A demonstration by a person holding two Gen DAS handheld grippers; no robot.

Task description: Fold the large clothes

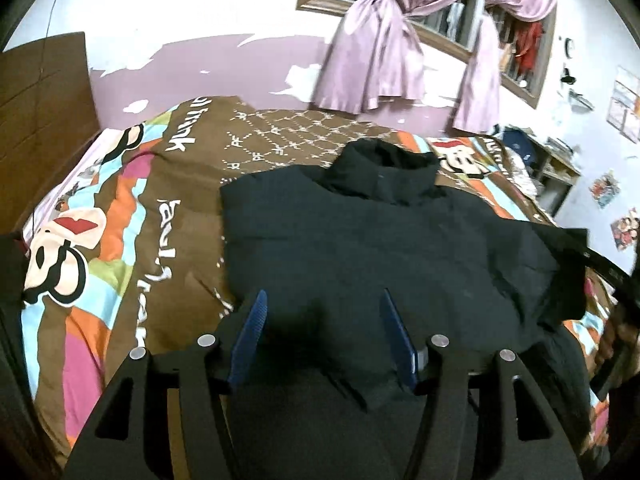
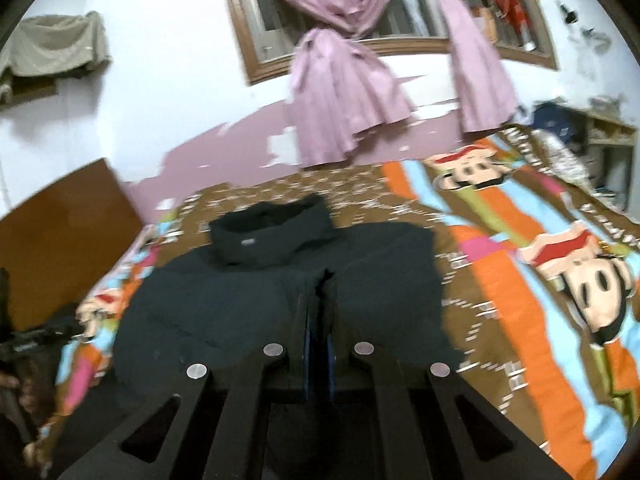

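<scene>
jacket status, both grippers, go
Left gripper open, empty, over black jacket. Right gripper shut on jacket fabric. Jacket flat on bedspread, nothing in the way.

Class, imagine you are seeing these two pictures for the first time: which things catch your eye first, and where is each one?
First comes the black jacket, spread flat in the middle of the bed with its collar toward the far wall. Under it lies the bright cartoon bedspread, striped in orange, blue and brown. Behind the bed, pink curtains hang knotted at a wooden-framed window, while the left gripper is open over the jacket's near edge.
</scene>
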